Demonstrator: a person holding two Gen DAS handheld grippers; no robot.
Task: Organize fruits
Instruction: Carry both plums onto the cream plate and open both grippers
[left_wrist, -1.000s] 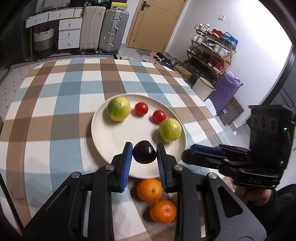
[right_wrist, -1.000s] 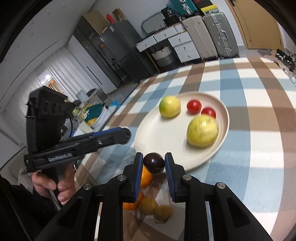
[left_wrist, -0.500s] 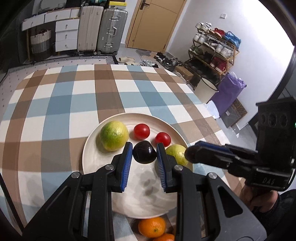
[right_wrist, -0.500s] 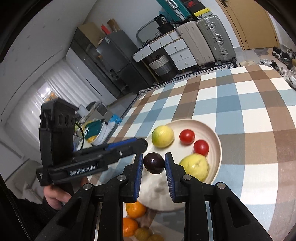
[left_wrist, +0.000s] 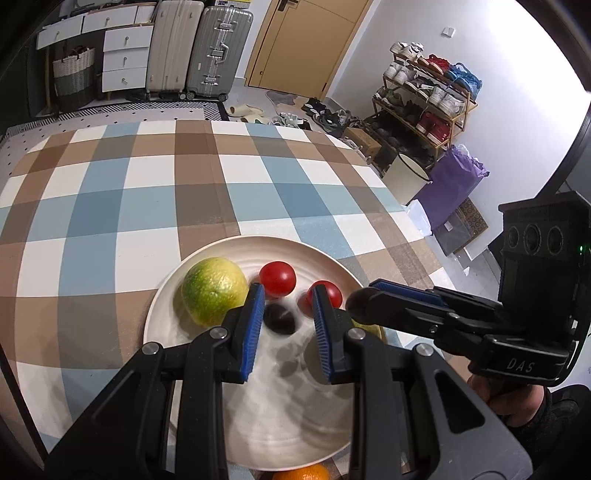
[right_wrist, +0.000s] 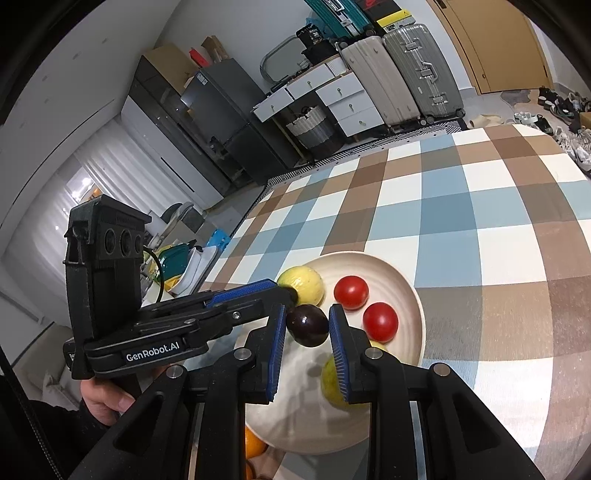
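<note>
Black tongs (right_wrist: 307, 326), blue ribbed pads (right_wrist: 277, 345), silver screws.

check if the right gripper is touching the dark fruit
Touching. The right wrist view shows the dark fruit wedged between the right gripper's blue pads, no gap either side.

From my remote seat: a checked tablecloth (left_wrist: 155, 192) in blue, brown and white covers the table. Beyond it I see two suitcases (left_wrist: 201, 48) upright beside white drawers (left_wrist: 123, 55) and a basket (left_wrist: 72, 75), left of a yellow door (left_wrist: 306, 40). A shoe rack (left_wrist: 424, 96) lines the right wall, a purple bag (left_wrist: 454, 184) below; a fridge (right_wrist: 218, 110) stands far left.
</note>
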